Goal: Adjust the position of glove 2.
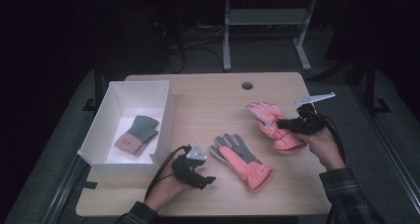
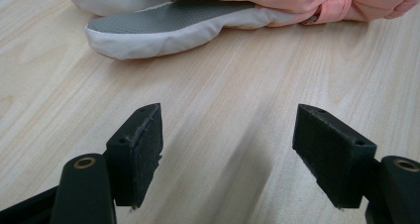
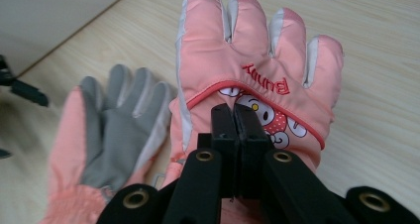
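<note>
— Black jaws of the right gripper (image 3: 233, 116) are seen pressed together, pinching a pink glove (image 3: 257, 80) by its back, fingers toward twelve o'clock.

— And the left gripper (image 2: 228, 149)?

— Its jaws are spread, nothing between them, above the wooden table (image 1: 208, 92). A second pink glove (image 1: 242, 159), grey palm up, is laid at its three o'clock; a white box (image 1: 106, 157) is placed at its ten o'clock.

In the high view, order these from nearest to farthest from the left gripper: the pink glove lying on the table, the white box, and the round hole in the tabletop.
From the left gripper:
1. Pink glove lying on the table, just to its right.
2. White box, on its left, about as near; too close to call between these two.
3. Round hole, at the table's far edge, clearly farthest.
</note>
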A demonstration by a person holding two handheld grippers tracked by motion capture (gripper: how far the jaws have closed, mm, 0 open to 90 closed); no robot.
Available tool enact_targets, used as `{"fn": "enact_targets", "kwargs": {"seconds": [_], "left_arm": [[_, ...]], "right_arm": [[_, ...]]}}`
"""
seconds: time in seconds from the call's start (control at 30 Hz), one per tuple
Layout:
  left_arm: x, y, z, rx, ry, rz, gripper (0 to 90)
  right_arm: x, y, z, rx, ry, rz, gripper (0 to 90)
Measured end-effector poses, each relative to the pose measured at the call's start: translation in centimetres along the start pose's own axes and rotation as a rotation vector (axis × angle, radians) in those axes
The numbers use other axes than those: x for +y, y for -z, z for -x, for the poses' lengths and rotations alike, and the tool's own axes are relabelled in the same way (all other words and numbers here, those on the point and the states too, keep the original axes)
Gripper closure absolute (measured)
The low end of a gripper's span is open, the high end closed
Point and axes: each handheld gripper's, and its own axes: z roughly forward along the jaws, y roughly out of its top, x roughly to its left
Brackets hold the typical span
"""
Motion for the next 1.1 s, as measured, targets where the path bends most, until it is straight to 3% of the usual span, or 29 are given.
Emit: {"fn": "enact_targets", "kwargs": {"seconds": [0.3, 0.5, 0.9, 1.1], "left_arm": [[0.0, 0.1, 0.0, 0.005, -0.019, -0.009, 27.3], [0.0, 0.0, 0.0, 0.003, -0.003, 0.0, 27.3], [0.0, 0.0, 0.0, 0.0, 0.001, -0.003, 27.2], [0.1, -0.1, 0.1, 0.003, 0.0, -0.003, 24.8]], "right_arm": [[-0.6, 0.6, -3.7, 0.067, 0.049, -0.003, 88.9], [-1.0, 0.5, -5.5, 0.135, 0.08, 0.001, 88.9], [-0.9, -1.2, -8.3, 0.19, 0.156, -0.009, 88.9], [-1.0, -2.1, -8.8, 0.205, 0.174, -0.025, 88.9]]}}
